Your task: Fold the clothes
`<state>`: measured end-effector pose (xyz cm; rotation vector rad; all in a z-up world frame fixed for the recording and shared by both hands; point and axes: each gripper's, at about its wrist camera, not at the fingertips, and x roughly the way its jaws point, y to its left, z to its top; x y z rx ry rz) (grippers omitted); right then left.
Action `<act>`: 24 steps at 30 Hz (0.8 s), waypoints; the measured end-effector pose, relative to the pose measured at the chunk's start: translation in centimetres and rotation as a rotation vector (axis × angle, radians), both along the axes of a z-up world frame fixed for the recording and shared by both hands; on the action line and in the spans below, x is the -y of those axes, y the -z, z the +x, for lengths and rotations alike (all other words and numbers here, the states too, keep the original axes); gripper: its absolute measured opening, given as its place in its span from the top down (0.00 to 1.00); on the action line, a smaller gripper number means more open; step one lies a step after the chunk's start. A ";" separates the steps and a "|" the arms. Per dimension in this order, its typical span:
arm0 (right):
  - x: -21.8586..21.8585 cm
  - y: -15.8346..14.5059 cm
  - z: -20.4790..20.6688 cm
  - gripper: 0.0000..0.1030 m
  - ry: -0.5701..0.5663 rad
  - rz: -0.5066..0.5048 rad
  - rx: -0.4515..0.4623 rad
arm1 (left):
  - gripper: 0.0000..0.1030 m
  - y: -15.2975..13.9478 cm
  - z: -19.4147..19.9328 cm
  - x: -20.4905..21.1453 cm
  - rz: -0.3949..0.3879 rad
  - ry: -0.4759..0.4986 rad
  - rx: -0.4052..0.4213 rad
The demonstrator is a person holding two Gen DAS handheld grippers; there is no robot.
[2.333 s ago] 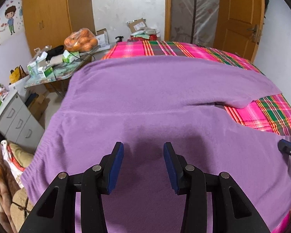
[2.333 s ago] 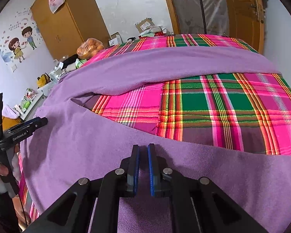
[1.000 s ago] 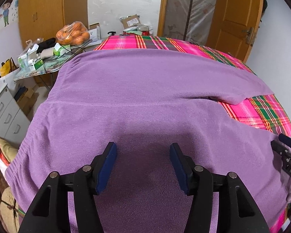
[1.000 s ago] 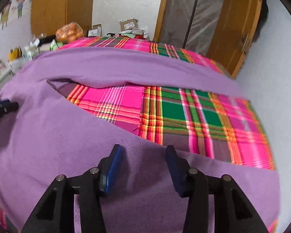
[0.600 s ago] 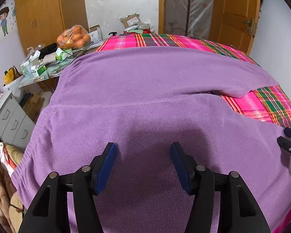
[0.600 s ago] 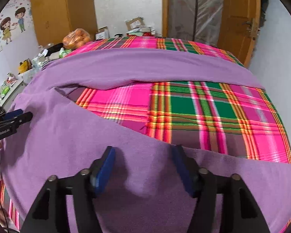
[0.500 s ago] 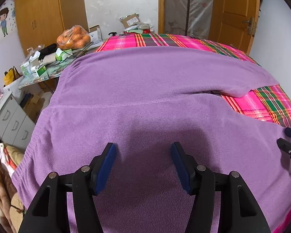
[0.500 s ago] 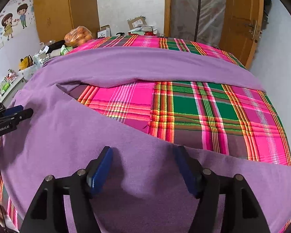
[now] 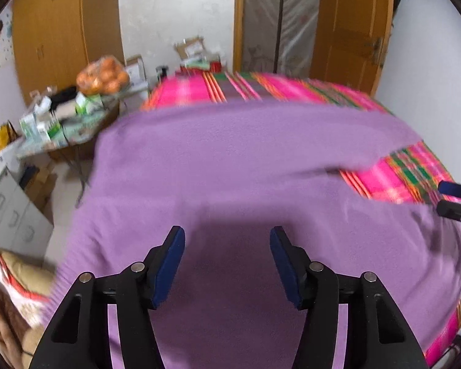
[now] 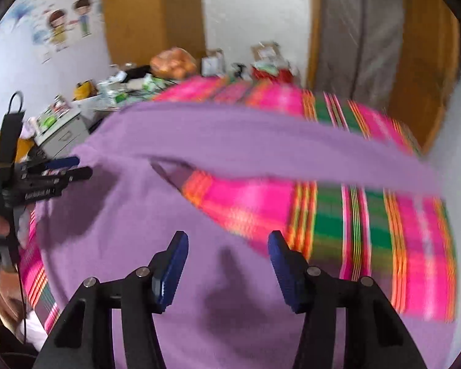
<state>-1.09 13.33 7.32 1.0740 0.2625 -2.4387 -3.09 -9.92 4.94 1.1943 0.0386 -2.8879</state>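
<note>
Wooden wardrobes, a wooden door and a cluttered side counter (image 9: 73, 135) frame a bed covered in a bright pink, green and orange plaid bedspread (image 10: 368, 215), on which a pair of soft purple fleece trousers (image 9: 246, 166) lies spread flat, waistband toward the counter side and the two legs parted in a V over the plaid. Both black two-finger tongs with blue pads hover above the cloth and grip nothing: the left tongs (image 9: 227, 261) stand wide over the seat of the trousers, their jaws easing inward with only air between them, while the right tongs (image 10: 227, 264) hang over the near leg, jaws also narrowing from wide, no fabric caught. The garment appears laid out and smoothed but with no fold yet made, so the work seems to stand between spreading and the first fold. That next move would likely call for each tongs to drop to an edge of one leg, pinch the fleece, and carry it across onto the other leg. On the counter, a clear plastic bag of oranges (image 9: 103, 75) sits full among small cartons; their contents cannot be made out.
</note>
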 end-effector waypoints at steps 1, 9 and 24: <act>0.7 -0.5 -0.3 0.42 -0.039 0.000 -0.001 | 0.42 -0.5 -0.1 0.9 -0.002 -0.008 -0.012; 4.5 -2.1 -1.9 0.39 -0.155 -0.098 -0.045 | 0.42 -2.5 -0.2 6.5 0.046 -0.043 -0.059; 6.0 -2.1 -7.1 0.39 -0.212 -0.043 -0.089 | 0.42 -2.5 -5.5 11.7 0.026 -0.068 -0.050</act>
